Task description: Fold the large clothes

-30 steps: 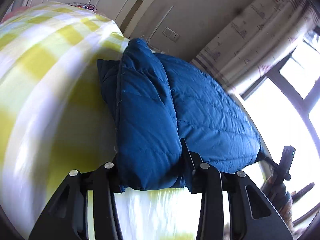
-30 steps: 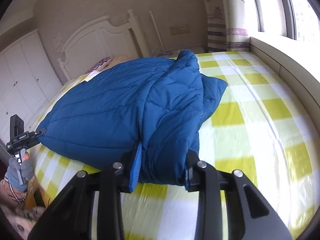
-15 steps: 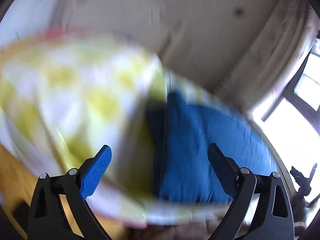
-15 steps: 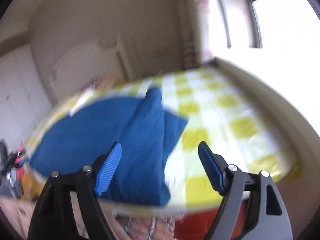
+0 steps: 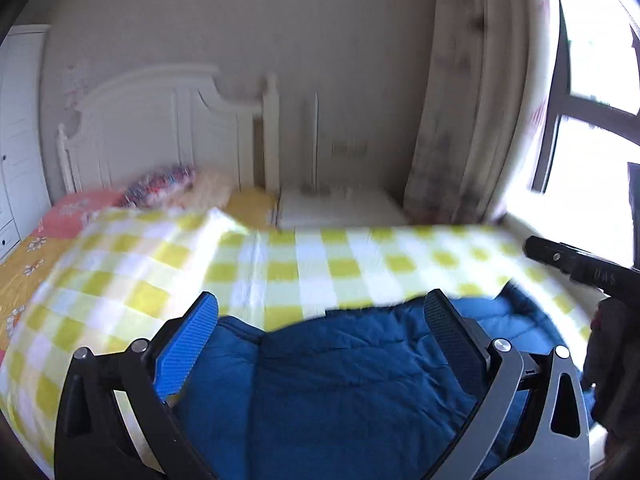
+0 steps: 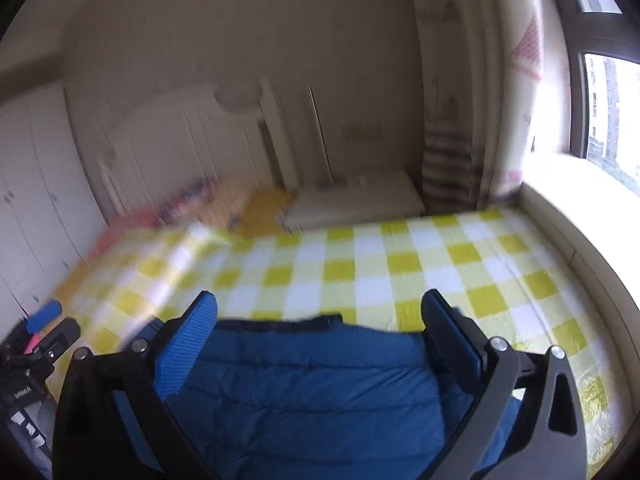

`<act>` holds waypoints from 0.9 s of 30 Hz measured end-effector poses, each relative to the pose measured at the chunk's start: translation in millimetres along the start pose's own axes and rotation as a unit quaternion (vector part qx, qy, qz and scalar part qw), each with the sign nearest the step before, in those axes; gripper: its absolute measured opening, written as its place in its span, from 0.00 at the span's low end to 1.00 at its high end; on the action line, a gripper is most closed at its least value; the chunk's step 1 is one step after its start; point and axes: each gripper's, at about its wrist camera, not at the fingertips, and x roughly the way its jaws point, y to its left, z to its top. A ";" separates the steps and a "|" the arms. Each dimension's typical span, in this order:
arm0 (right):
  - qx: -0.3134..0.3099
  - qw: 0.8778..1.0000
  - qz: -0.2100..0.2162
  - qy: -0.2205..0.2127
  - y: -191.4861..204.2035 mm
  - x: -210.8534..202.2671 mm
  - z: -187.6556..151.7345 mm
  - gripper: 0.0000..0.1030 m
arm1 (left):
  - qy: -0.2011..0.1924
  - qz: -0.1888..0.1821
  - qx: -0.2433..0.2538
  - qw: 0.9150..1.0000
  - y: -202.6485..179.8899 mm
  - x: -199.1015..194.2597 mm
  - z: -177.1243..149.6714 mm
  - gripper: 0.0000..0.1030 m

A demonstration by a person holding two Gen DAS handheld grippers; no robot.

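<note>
A dark blue quilted jacket lies folded on the yellow-and-white checked bed cover. My left gripper is open and hovers above the jacket's near part, its blue pads wide apart. My right gripper is also open above the jacket, holding nothing. The right gripper's body shows at the right edge of the left wrist view. The left gripper shows at the lower left of the right wrist view.
A white headboard and pillows stand at the far end of the bed. A low white nightstand, a curtain and a window are at the back right. White wardrobe doors line the left.
Both grippers let go of the jacket, opened wide and pulled back and up. Both views swung to face the headboard. The jacket now lies flat on the bed.
</note>
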 end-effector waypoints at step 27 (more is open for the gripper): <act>-0.071 0.982 -0.087 0.151 24.7 119.8 -76.3 0.98 | 0.184 -0.020 -0.014 0.983 5.1 148.8 -62.0 0.96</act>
